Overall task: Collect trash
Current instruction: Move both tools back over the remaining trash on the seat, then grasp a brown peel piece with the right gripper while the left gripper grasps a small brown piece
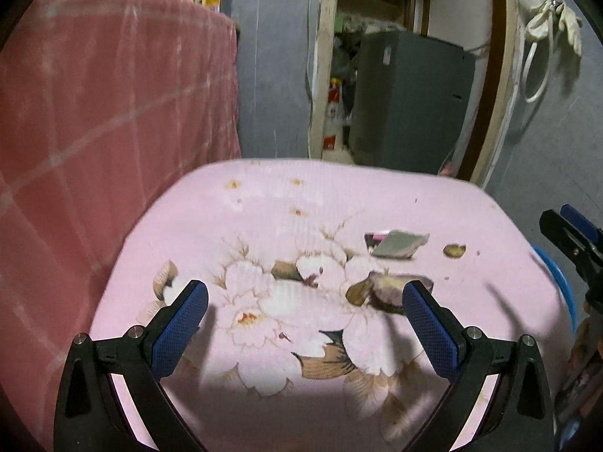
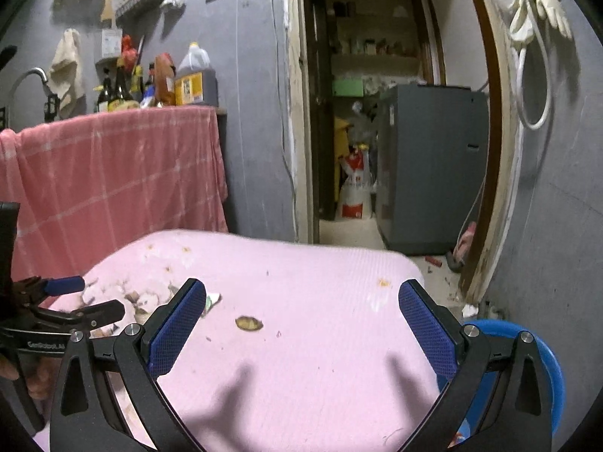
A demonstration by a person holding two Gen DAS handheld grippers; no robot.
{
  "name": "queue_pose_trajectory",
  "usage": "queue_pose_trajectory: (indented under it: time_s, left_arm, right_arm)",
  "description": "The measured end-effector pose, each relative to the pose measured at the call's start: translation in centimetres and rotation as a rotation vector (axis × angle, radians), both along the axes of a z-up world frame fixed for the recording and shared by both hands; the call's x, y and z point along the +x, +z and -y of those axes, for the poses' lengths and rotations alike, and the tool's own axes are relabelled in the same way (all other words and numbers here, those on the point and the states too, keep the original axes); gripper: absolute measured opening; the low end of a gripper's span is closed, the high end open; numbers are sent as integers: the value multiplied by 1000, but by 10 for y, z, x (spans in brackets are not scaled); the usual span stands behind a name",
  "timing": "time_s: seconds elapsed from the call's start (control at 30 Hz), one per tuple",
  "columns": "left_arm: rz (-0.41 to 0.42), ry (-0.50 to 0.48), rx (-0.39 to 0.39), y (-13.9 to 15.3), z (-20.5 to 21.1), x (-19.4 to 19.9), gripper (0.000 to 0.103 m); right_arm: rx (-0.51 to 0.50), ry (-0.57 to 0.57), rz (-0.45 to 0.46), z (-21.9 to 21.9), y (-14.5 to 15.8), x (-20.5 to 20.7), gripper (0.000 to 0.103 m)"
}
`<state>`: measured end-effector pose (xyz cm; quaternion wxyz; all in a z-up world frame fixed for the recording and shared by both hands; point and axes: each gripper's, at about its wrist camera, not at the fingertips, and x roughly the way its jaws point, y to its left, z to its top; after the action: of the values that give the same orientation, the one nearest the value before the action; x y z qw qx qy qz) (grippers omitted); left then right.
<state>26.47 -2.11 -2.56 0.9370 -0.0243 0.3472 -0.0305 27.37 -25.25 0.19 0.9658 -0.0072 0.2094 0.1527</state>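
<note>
My left gripper (image 1: pixel 305 301) is spread wide, nothing between the blue cross-hatched rubber pads, black plastic arms with silver screws. Right gripper (image 2: pixel 301 301) same: wide open, empty. Both hover over a pink ribbed cloth (image 1: pixel 377 196) with a printed beige-and-white flower pattern, rounded far edge.

Trash in the left view, right of centre: a flat grey foil-like wrapper (image 1: pixel 397 244), crumpled corner, lying on the cloth beyond my right pad. Further right, a small brown oval scrap (image 1: pixel 454 250), well apart from the wrapper. A darker brown lump (image 1: pixel 380 293) sits just beside the right pad; cannot tell if it is trash or print.

Right view: the oval scrap (image 2: pixel 248 324) is lower centre, the wrapper (image 2: pixel 211 301) half hidden behind my left finger. Blue round plastic bin rim (image 2: pixel 542 361) at lower right. Pink checked cloth (image 1: pixel 113 113) hangs at left.
</note>
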Motion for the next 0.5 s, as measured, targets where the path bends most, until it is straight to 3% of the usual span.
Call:
queue_pose_trajectory:
  time_s: [0.23,0.37,0.5]
  left_arm:
    - [-97,-4,-26,-14,-6,13,98]
    - [-97,-44,-40,-14,-5,14,92]
    - [-103,-81,-28,-14,0,18,76]
  right_arm:
    - [-47,18,-98,-7,-14,11,103]
    - [-67,41,-162,-11,-20,20,89]
    - [-104,69,-226,-20,-27,31,79]
